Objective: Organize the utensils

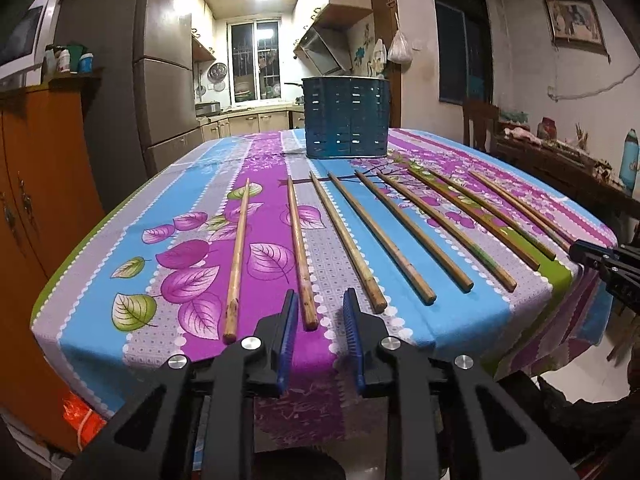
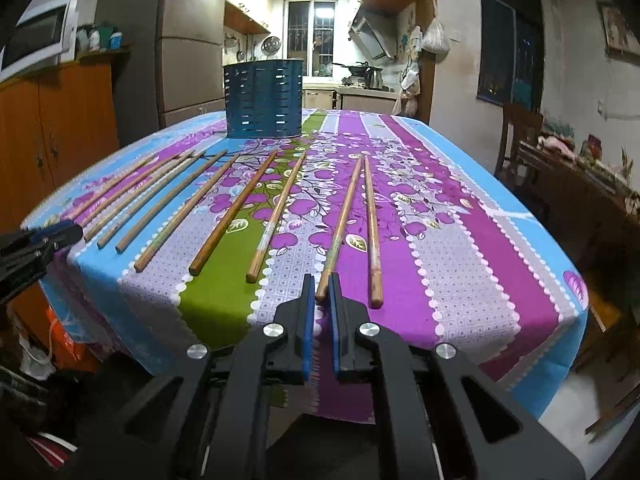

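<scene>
Several wooden chopsticks lie side by side on the patterned tablecloth [image 1: 200,184], ends toward me. A dark blue slotted utensil holder [image 1: 347,117] stands upright behind them; it also shows in the right wrist view [image 2: 264,98]. My left gripper [image 1: 320,300] is open and empty at the table's near edge, its jaws either side of the end of the second chopstick from the left [image 1: 301,252]. My right gripper [image 2: 321,284] is narrowly open, empty, its tips at the near end of a chopstick [image 2: 340,228] next to the rightmost one [image 2: 372,228].
An orange wooden cabinet [image 1: 44,184] stands left of the table, a fridge [image 1: 168,80] behind it. A wooden chair [image 2: 520,140] and a cluttered sideboard [image 2: 580,176] are at the right. The kitchen lies beyond the table's far end.
</scene>
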Demonstrator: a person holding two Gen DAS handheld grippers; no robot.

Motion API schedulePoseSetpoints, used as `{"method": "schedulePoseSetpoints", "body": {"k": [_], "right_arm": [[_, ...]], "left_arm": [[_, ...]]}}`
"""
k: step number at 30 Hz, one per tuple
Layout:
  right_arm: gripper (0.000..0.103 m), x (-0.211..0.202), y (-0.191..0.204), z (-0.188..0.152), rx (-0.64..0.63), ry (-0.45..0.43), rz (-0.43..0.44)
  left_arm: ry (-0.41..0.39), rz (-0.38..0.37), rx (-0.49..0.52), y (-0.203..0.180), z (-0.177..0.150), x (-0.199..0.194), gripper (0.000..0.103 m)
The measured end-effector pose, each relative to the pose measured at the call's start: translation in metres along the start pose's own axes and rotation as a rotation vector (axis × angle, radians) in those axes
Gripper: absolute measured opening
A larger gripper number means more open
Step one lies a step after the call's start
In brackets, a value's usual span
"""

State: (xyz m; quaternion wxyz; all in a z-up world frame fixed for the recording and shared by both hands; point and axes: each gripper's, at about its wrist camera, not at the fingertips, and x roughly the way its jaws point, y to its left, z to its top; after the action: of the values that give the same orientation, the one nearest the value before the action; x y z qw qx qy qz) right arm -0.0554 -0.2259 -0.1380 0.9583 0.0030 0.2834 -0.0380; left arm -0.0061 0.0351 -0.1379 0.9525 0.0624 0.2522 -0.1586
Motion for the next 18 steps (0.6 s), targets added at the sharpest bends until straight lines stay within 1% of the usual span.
{"method": "schedulePoseSetpoints", "body": {"k": [1,4,7,10,15,18], "right_arm": [[0.005,0.000,0.000,0.000,0.005,-0.002,0.000],[0.005,-0.001,0.001,0.000,0.013,-0.005,-0.001],[0.005,-0.001,0.001,-0.001,0.020,-0.012,-0.002],[0.005,-0.002,0.001,-0.002,0.024,-0.022,-0.005],[0.005,-0.004,-0.001,-0.003,0.035,-0.040,-0.009],[0.005,-0.011,-0.002,-0.001,0.034,-0.062,-0.015]], "left_arm": [[-0.004,0.004,0.001,0.000,0.000,0.000,0.024],[-0.009,0.021,-0.002,0.000,-0.001,-0.001,0.014],[-0.015,0.029,0.007,0.001,-0.001,-0.001,0.010],[-0.029,0.049,0.034,-0.003,-0.002,0.000,0.009],[-0.038,0.058,0.023,-0.001,-0.001,-0.002,0.008],[-0.067,0.066,0.019,0.001,0.005,-0.011,0.008]]}}
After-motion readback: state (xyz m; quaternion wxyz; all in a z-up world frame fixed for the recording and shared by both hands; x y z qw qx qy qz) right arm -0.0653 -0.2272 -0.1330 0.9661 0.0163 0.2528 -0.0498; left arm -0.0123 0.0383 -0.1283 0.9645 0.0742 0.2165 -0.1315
